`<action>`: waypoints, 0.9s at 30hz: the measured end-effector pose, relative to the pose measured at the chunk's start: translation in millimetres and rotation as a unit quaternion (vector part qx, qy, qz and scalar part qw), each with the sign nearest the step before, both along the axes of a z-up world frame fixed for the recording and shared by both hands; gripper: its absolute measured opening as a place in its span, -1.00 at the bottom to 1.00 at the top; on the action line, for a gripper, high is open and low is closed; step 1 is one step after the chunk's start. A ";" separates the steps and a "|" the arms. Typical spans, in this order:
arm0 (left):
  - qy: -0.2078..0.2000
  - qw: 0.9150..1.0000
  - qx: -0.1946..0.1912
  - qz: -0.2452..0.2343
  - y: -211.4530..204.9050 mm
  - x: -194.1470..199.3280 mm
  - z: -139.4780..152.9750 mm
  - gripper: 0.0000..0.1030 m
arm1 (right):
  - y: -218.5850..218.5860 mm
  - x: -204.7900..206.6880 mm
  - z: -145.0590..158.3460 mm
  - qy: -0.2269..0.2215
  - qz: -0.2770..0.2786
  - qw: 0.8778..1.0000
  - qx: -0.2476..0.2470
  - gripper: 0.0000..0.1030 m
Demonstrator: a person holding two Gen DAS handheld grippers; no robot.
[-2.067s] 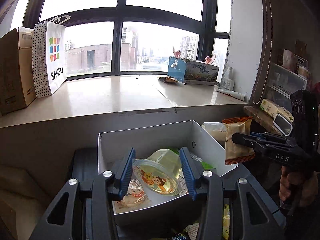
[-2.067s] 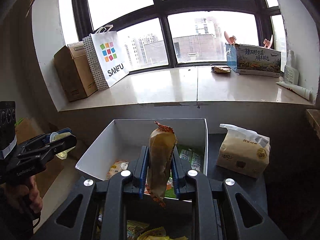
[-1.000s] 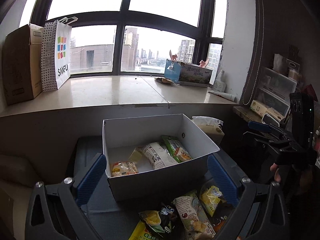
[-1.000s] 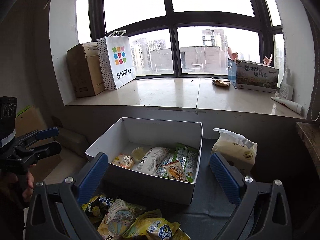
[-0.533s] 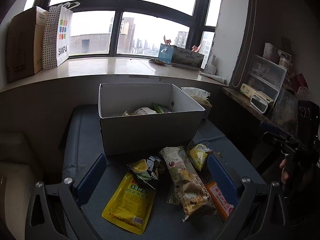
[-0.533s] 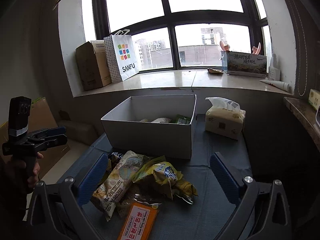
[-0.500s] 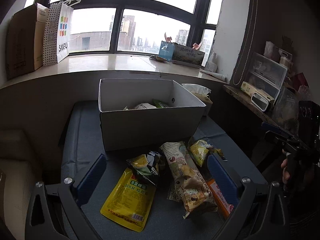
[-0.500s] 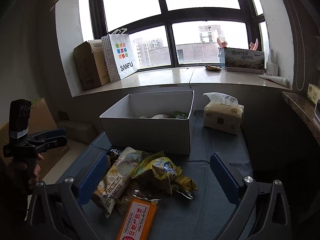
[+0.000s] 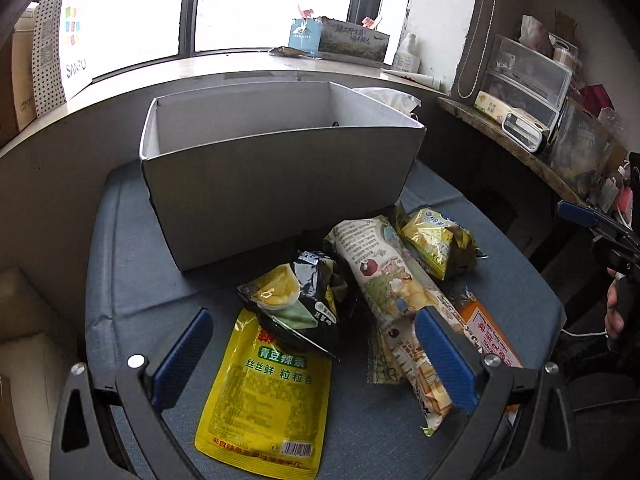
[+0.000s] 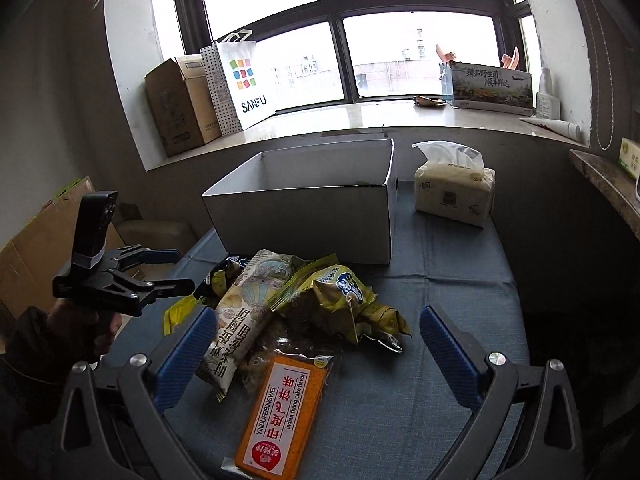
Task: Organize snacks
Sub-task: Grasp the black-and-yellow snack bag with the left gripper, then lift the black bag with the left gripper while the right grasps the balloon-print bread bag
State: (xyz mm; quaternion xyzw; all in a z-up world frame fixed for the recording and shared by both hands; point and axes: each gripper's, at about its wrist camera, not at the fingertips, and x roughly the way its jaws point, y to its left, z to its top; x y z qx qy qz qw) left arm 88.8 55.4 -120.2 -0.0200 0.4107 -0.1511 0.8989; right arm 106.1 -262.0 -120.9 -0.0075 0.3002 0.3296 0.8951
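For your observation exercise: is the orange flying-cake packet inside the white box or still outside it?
Outside. The orange packet lies flat on the blue cloth, in front of the white box, partly tucked under the other loose snack bags.

Both grippers: black frames, ribbed blue pads (image 10: 185, 352), silver screws (left gripper (image 10: 160, 268) carries a black camera); dark sleeve (image 10: 24, 344).

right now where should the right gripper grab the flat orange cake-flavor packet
Probably the flat orange cake-flavor packet by its long edges at the near, bare half, descending from above with the open right gripper. It lies flat, and its far end is tucked under the crinkled yellow-green bag.
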 end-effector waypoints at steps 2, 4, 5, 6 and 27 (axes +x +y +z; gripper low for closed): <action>0.025 1.000 -0.011 -0.005 3.3 15.1 -10.5 1.00 | 5.3 -1.5 -2.7 0.003 0.006 1.000 -0.006 1.00; 0.039 0.999 -0.019 -0.018 3.3 27.4 -18.5 1.00 | 10.3 -3.0 -5.0 0.003 0.012 1.000 -0.012 1.00; 0.046 0.999 -0.015 -0.023 1.7 33.5 -22.7 1.00 | 12.6 -3.6 -6.1 0.004 0.014 1.000 -0.015 1.00; 0.053 0.998 -0.005 -0.024 -0.2 39.4 -26.7 1.00 | 14.7 -4.2 -7.3 0.004 0.016 1.000 -0.018 1.00; -0.054 0.996 -0.039 0.063 38.5 -15.5 23.2 -0.27 | 60.7 0.5 -22.4 0.039 0.074 0.995 -0.051 1.00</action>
